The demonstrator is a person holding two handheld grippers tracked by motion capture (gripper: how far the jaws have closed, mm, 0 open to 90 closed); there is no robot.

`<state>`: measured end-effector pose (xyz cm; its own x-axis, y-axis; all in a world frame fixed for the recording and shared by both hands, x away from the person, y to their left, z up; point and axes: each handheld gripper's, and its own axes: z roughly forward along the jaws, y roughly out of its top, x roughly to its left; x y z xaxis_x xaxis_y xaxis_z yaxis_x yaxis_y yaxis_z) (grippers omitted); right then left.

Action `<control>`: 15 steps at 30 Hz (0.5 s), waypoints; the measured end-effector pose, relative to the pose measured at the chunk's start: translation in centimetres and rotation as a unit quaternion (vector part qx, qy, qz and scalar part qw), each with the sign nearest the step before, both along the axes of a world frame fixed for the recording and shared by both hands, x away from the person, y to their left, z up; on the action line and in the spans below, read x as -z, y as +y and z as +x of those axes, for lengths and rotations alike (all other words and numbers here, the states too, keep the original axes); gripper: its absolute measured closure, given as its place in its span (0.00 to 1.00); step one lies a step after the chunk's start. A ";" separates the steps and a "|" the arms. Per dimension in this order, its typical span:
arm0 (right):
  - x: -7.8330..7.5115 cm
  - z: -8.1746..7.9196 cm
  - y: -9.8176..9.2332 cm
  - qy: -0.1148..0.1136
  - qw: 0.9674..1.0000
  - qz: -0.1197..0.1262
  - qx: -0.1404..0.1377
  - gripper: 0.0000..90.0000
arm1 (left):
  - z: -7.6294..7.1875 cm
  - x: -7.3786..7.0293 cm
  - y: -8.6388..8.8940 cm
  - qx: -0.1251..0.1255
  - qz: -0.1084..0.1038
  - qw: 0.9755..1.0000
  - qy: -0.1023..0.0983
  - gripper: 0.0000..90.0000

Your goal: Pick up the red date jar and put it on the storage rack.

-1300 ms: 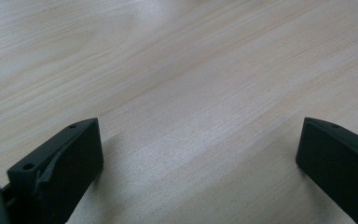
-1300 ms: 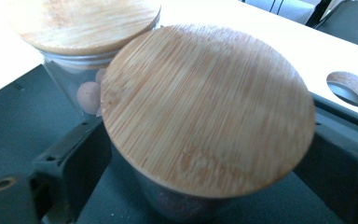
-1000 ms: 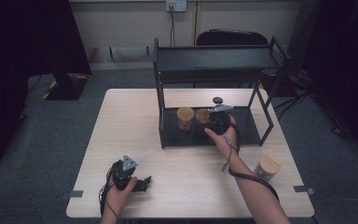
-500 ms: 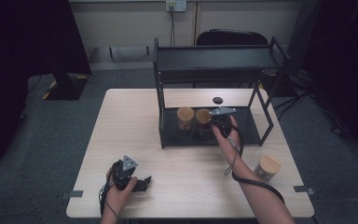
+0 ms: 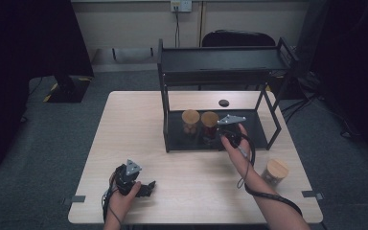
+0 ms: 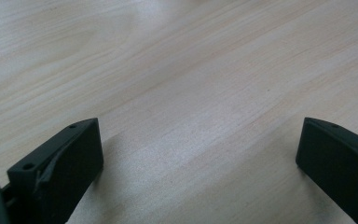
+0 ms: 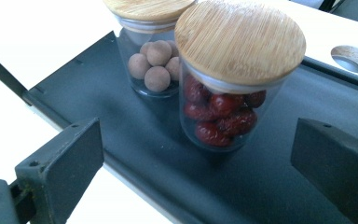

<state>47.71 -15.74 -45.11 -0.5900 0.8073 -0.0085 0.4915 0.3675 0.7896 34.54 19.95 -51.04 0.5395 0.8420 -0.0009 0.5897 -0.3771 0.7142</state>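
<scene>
While your right tool hovers released by the rack's lower shelf, your left tool rests released near the table's front-left corner. Close up, the red jar stands between the jaws: slippery, breakable glass, so grip below the lid.

No readable text, labels or numbers anywhere.

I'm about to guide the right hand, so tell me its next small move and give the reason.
Probably draw the right gripper back off the shelf toward the jar on the table. Its jaws stand open and apart from the jar of red fruit, which stands upright on the shelf beside the jar of brown balls, while the table jar is still off the rack.
</scene>
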 end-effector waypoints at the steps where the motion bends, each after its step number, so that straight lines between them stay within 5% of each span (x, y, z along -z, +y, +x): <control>1: 0.0 -0.1 -0.1 0.001 1.000 0.000 -0.002 0.02 | 0.0 0.0 0.0 0.001 0.001 1.000 0.000 0.00; 15: 0.4 -2.2 -1.2 0.009 1.000 0.007 -0.016 0.02 | 0.0 0.0 0.0 0.000 0.000 1.000 0.000 0.00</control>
